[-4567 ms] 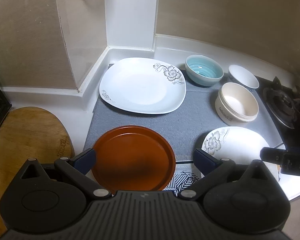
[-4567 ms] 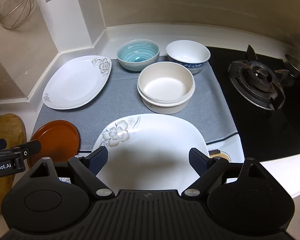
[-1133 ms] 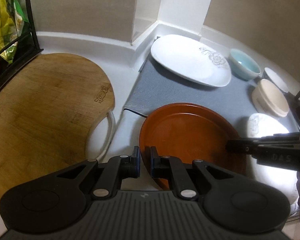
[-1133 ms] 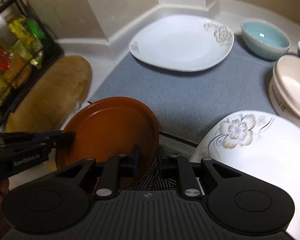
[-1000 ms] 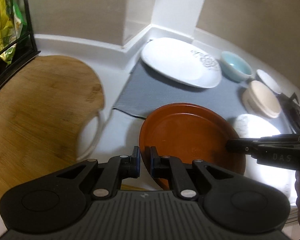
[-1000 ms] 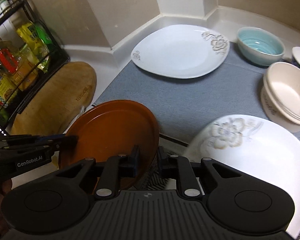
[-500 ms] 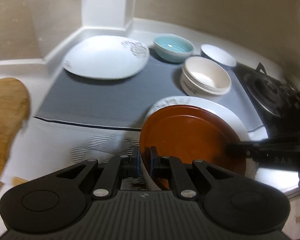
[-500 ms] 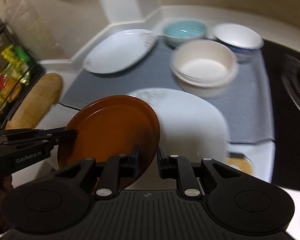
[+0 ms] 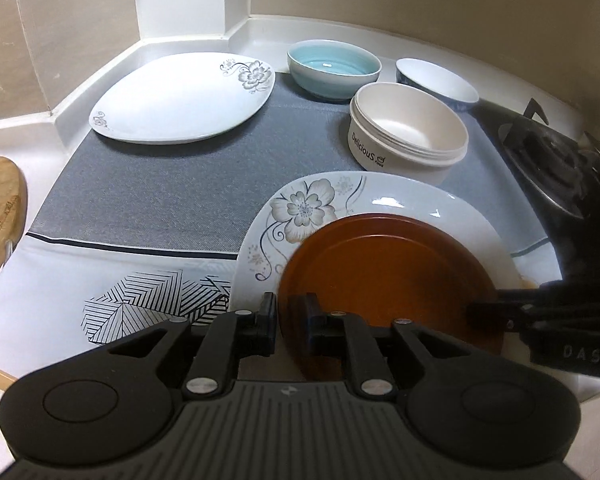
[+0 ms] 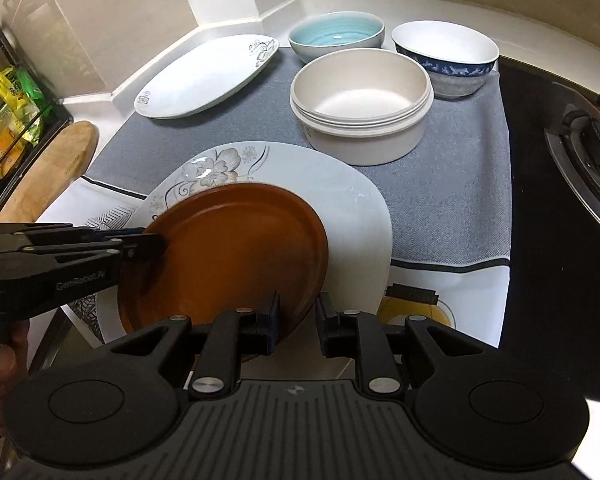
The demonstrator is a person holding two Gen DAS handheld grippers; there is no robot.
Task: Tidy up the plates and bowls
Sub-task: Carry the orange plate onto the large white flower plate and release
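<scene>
The stiff, probably slick brown plate (image 9: 388, 276), lying on the white flowered plate (image 9: 400, 196), handles best by its rim, where the left gripper (image 9: 291, 320) has just loosened and the right gripper (image 10: 298, 320) stands slightly parted.

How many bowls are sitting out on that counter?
3. A light blue bowl sits at the back beside the far floral plate, a blue-patterned white bowl to its right, and a cream bowl in front of them. Nothing seems hidden.
</scene>
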